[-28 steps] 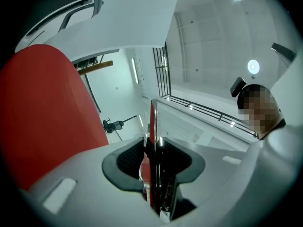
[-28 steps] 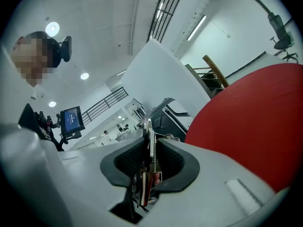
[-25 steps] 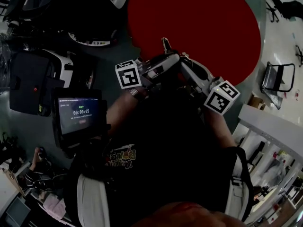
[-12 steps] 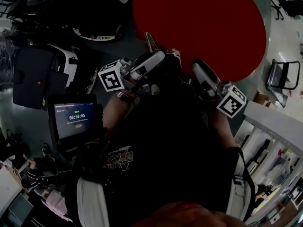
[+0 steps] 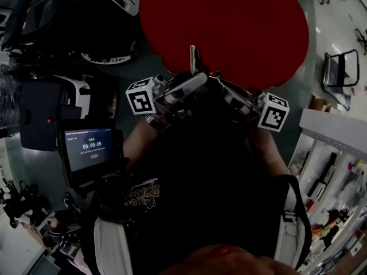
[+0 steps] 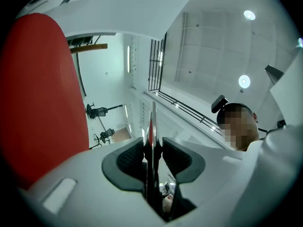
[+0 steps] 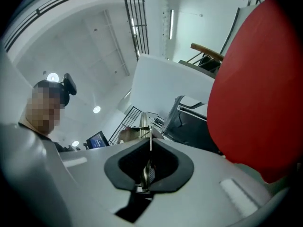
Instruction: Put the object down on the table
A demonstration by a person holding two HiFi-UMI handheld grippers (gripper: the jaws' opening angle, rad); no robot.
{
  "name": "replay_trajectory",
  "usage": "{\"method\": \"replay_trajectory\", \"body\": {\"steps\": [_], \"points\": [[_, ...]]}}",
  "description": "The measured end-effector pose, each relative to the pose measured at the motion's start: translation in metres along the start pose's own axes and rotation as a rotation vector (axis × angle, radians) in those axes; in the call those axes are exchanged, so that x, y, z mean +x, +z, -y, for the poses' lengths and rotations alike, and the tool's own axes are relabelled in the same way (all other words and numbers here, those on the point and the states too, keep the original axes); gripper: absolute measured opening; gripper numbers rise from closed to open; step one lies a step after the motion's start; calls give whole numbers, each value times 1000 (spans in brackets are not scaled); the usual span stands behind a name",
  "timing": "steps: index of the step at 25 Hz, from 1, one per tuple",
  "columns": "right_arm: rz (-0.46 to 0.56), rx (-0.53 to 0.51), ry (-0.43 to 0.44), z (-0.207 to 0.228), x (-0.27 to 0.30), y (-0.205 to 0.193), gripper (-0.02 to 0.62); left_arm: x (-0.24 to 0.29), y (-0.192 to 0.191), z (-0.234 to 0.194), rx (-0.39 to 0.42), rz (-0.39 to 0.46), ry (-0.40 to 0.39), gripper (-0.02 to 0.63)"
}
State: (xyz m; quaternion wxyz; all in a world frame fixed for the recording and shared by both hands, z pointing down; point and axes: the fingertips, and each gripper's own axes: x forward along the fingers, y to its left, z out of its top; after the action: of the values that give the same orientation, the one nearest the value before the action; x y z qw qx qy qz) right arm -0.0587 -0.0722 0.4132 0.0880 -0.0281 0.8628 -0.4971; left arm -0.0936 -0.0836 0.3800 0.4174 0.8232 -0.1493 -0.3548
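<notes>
A thin, shiny metal piece (image 5: 194, 56) sticks up over the near edge of the round red table (image 5: 229, 22). My left gripper (image 5: 198, 76) is shut on it, and in the left gripper view the strip (image 6: 152, 122) stands edge-on between the dark pads. My right gripper (image 5: 215, 78) meets the left one tip to tip in front of the person's chest. Its jaws are closing, and a thin metal sliver (image 7: 150, 138) sits pinched between its pads. The red table (image 7: 260, 89) lies to that gripper's right. I cannot tell whether both hold the same piece.
A small screen with a timer (image 5: 92, 146) is mounted at the left, beside a black case (image 5: 40, 113). Dark machinery fills the upper left. A chair frame (image 5: 337, 76) and white shelving (image 5: 335, 148) stand at the right.
Half a second ago the two grippers were apart, the right one out to the side. Now the right has swung back in and its tips meet the left's. The left still holds the metal piece.
</notes>
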Motion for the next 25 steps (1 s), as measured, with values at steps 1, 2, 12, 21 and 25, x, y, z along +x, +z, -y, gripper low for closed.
{"method": "replay_trajectory", "body": {"steps": [1,2,12,21,25], "points": [[12,9,-2,-2,-3,-1,12,2,-2,1,-7,-10,-6,137],[27,13,-3,-5,-4,-2,11,2,-4,3,-13,-19,-13,138],[219,-39,-128,8,-69,24,9,-8,-6,-28,-106,37,23,130],[429,-67,-400,91,-161,112,9,-30,-48,-99,229,-273,436,126],[388,-68,-525,161,-175,148,9,-37,-50,-122,192,-266,506,126]]}}
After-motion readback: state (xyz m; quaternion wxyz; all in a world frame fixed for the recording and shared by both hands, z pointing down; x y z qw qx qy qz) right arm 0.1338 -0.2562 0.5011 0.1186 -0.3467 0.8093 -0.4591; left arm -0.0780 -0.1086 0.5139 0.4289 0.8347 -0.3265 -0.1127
